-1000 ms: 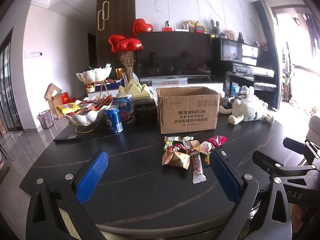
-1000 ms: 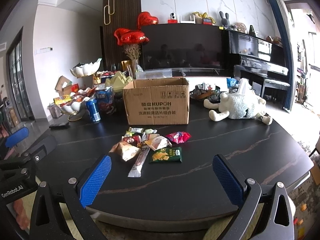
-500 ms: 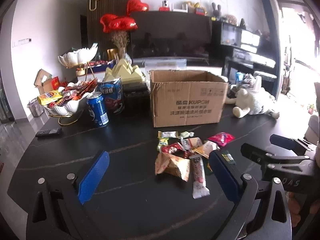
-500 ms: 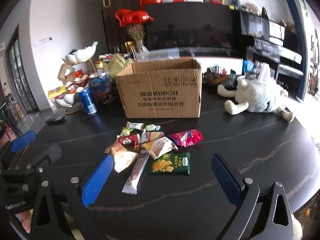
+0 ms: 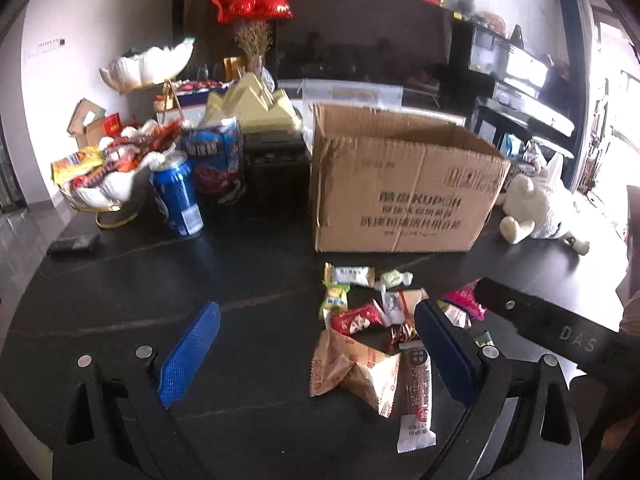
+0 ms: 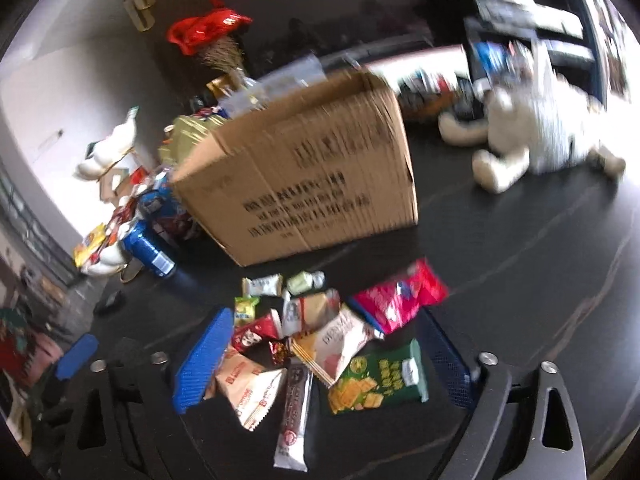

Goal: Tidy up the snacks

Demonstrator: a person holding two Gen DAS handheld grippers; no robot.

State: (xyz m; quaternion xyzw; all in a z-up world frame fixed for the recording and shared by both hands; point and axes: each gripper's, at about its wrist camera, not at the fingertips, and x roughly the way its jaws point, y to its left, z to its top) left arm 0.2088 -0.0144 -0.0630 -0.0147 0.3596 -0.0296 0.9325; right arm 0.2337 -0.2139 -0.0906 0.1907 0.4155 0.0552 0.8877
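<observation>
Your right gripper (image 6: 320,356) is wide open and empty, with the snack pile (image 6: 336,340) between its jaws, ready to grab. Your left gripper (image 5: 316,356) waits open and empty too.

on the front of the cardboard box (image 5: 400,196) i can read "kupoh" among chinese characters too small for me to make out. the black arm of the right claw (image 5: 544,328) carries the letters "das". the snack wrappers' print is unreadable.
</observation>
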